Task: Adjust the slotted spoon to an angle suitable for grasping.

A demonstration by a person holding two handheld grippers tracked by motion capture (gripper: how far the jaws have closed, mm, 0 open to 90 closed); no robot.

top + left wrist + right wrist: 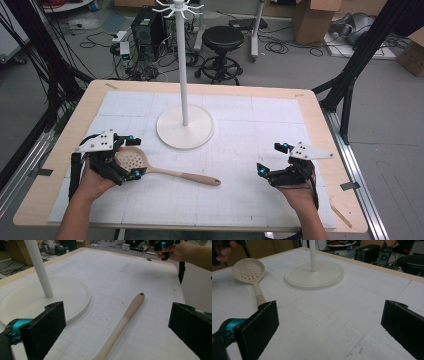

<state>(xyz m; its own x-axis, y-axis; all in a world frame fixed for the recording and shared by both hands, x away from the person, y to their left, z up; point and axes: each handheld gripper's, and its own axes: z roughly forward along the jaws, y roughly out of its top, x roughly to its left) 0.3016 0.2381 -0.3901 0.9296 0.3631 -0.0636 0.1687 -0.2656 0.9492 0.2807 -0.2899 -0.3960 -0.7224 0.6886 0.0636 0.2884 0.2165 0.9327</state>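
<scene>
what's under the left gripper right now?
The slotted spoon: its perforated bowl sits below the open left gripper, handle pointing right across the mat. Part of the bowl's left edge is covered by the gripper.

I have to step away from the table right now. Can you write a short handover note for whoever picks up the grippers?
Left hand-held gripper: open, jaws either side of the beige perforated skimmer spoon near its head, not closed on it.
Right hand-held gripper: open, holding nothing, over the white gridded mat.
The spoon lies flat on the mat, handle pointing toward the right gripper; the white hook stand is behind it.
Done: nothing grasped.
Left: probably grip the spoon, lift it, perhaps hang it on the stand.
</scene>
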